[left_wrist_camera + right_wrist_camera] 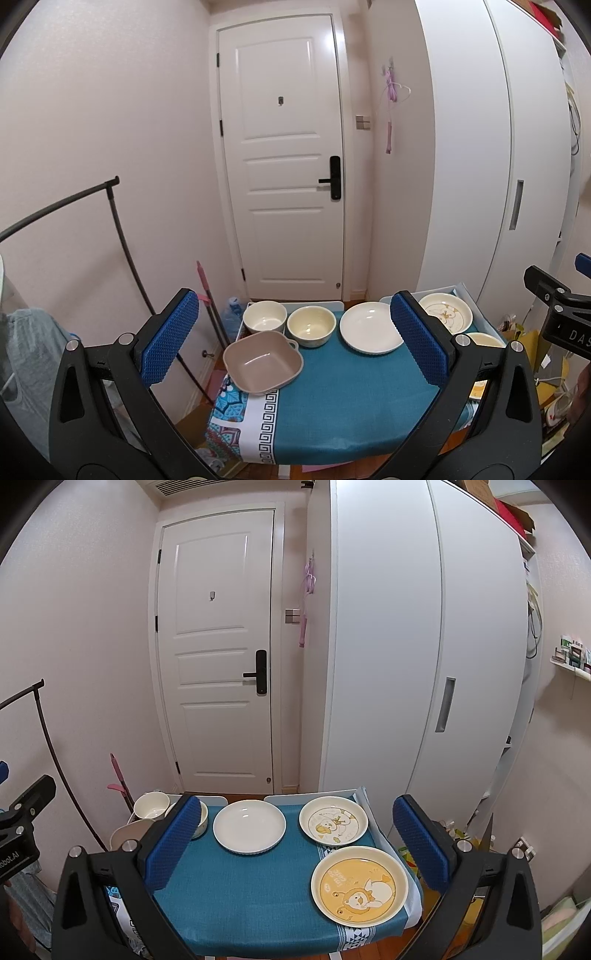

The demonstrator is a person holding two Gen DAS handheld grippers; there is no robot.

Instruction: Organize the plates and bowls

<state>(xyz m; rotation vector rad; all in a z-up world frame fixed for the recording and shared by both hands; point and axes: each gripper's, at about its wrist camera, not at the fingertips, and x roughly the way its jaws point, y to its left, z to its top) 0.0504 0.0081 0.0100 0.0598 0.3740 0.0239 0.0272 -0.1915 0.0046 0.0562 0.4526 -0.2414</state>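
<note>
1. Left wrist view: left gripper (295,339) held above the near edge of the table, jaws spread wide, blue pads (170,338) clamping nothing.
2. Spread over the table, a teal cloth (351,406). At its left edge, a pink square bowl (263,361), tilted and partly overhanging.
3. Behind that, a white round bowl (265,316) and a cream bowl (311,326), just beside each other.
4. Right of those, a plain white plate (371,328); farther right, a flower-patterned plate (447,312), partly hidden by the right finger.
5. At the far right edge, part of the right gripper's black frame. In the background, a white door (284,155).
6. Right wrist view: right gripper (297,843) also gaping wide, holding nothing, hovering over the near side of the teal cloth (236,893).
7. Centre back, the plain white plate (249,827); to its right, the flower-patterned plate (333,825); nearer, at the right edge, a yellow cartoon plate (359,885).
8. Far left, the white round bowl (149,806) and pink square bowl (129,834), partly hidden.
</note>
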